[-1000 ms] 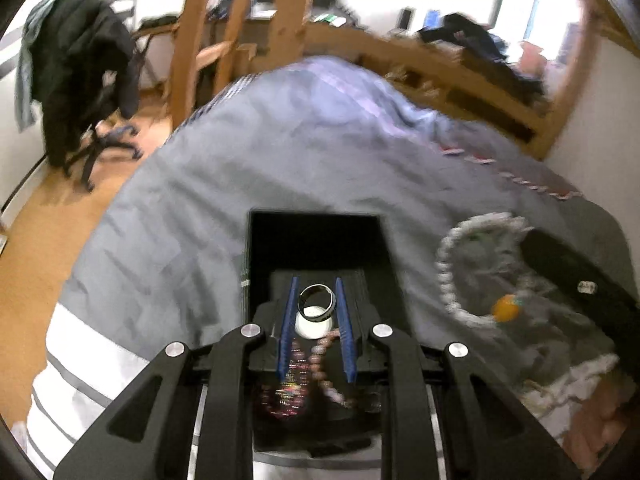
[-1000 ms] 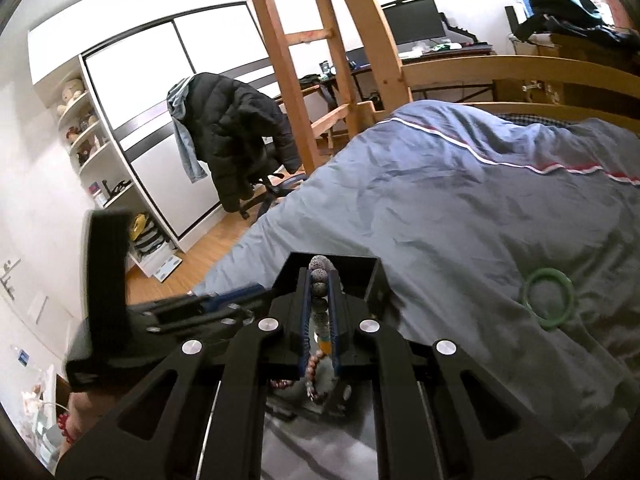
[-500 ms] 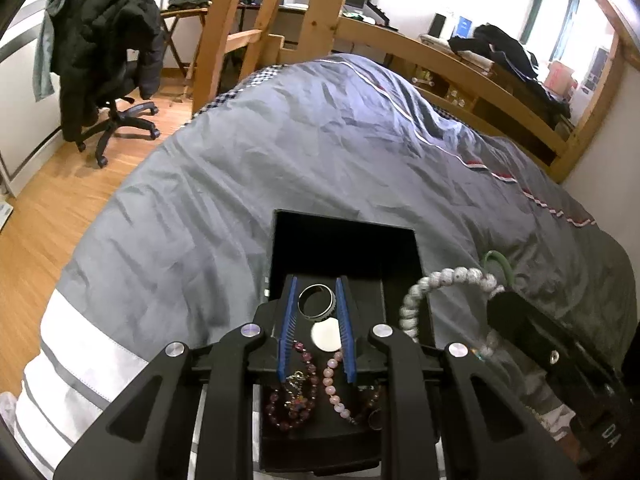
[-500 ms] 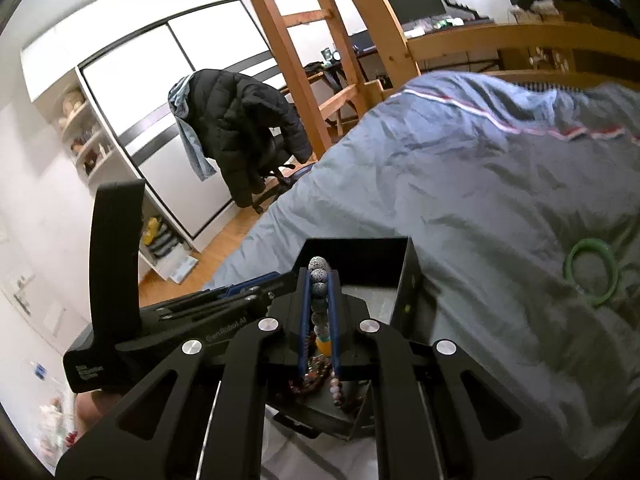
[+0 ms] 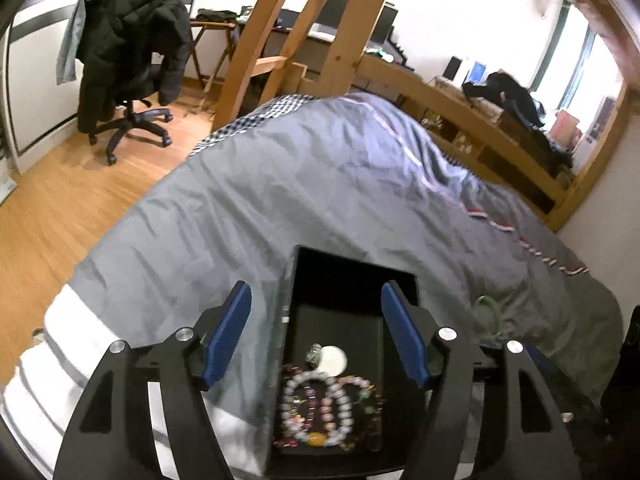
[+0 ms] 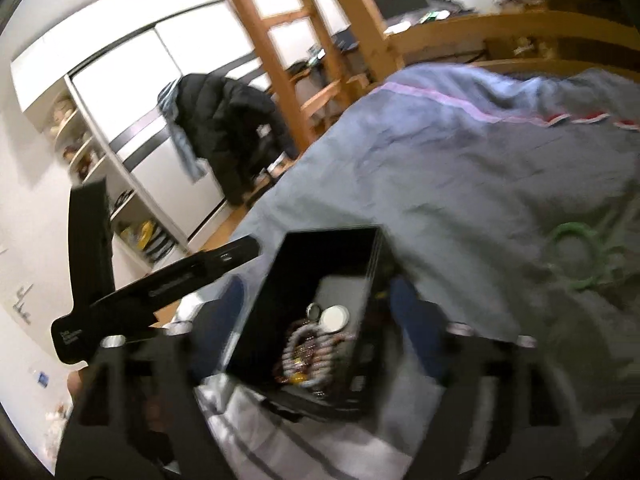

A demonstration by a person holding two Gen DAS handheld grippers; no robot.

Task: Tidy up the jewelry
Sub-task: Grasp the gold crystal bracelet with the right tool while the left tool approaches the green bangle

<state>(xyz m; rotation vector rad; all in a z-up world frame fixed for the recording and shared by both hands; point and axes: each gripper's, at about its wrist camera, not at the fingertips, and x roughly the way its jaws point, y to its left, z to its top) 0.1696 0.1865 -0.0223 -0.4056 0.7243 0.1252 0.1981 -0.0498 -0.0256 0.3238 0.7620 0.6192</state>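
Observation:
A black jewelry box lies open on the grey bed cover. It holds a pale bead bracelet, a metal ring, a white disc and darker bead strings. My left gripper is open and empty, its blue pads either side of the box. My right gripper is open and empty above the same box; the view is blurred. The bracelet lies inside. A green bangle lies on the cover to the right, its edge also visible in the left wrist view.
The left gripper's body reaches in from the left of the right wrist view. A wooden ladder and bed rail stand behind the bed. An office chair with a black jacket stands on the wooden floor at left.
Both grippers opened. The left let go of the ring and the right let go of the bead bracelet; both now lie in the box. The right view has swung and blurred.

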